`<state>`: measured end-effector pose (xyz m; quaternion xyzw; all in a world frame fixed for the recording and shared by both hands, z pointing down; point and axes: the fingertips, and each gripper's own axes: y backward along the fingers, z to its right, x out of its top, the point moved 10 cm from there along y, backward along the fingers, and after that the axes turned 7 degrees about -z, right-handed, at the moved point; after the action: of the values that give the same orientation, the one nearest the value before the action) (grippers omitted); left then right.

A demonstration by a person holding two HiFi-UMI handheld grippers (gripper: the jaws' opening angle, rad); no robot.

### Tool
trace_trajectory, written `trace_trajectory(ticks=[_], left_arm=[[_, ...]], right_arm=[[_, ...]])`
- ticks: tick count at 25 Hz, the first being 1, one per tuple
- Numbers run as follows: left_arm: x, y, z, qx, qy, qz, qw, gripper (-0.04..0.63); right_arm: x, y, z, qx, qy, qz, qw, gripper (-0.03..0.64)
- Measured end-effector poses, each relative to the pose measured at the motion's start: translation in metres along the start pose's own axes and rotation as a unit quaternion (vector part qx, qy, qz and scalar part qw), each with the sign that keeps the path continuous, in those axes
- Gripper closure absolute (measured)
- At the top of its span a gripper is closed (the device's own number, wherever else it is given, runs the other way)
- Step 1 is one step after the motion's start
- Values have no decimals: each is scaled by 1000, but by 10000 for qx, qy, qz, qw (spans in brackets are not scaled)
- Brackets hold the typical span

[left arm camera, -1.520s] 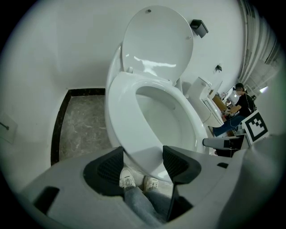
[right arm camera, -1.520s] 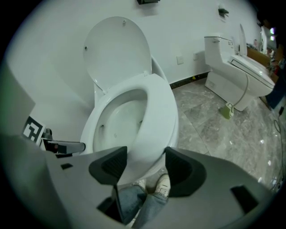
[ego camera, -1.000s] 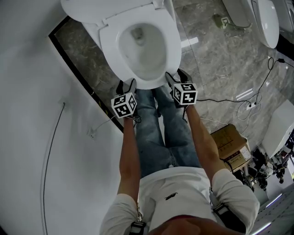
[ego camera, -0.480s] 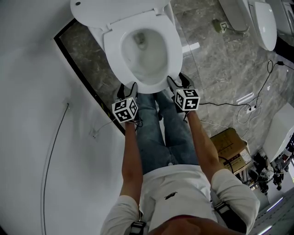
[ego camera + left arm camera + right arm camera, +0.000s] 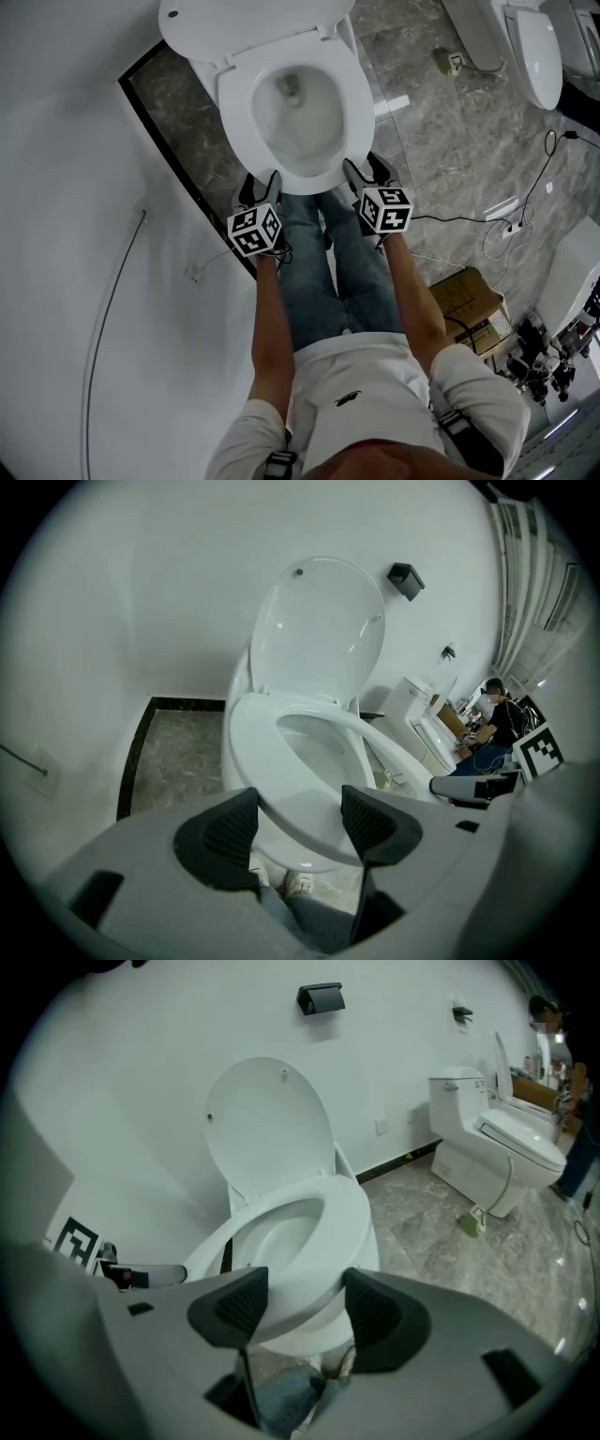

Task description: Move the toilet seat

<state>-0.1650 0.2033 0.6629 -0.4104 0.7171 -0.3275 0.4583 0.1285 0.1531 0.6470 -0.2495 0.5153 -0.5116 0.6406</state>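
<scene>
Toilet seat [image 5: 356,112] sits over bowl [image 5: 295,122], lid [image 5: 253,21] raised.

The person stands with the left forearm [image 5: 267,319] and the right forearm [image 5: 412,300] stretched forward and down, side by side. The left hand-held gripper [image 5: 261,183] and the right hand-held gripper [image 5: 363,167] sit about level — each with its jaws spread well apart.

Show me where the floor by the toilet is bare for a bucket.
Bare: the marble strip between the toilet and the black-edged white wall, on the left. Crowded: legs in front; cables and a box to the right.
</scene>
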Motion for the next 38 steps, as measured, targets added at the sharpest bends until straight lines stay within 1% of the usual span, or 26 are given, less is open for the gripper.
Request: trace_trajectory(ticks=[5,16,31,34,38], left_arm=[[8,9,4,24,23,159,9999,318],[30,29,10,-57,129,489,9987,318],[62,49,19,-115,199,696,9973,318],[68,52,20,-104,141,734,9972,318],[77,55,23,-20,-130,796,9967,318]], right_arm=[[10,9,-4,49,-1,97,9999,345],[35,29,-18,74,-69,370,9993,345],[67,49,-31,47,-218,692,9974,347],[74,52,-33,48,-252,736,9970,348],[80,55,-36,67,-306,816,9962,348]])
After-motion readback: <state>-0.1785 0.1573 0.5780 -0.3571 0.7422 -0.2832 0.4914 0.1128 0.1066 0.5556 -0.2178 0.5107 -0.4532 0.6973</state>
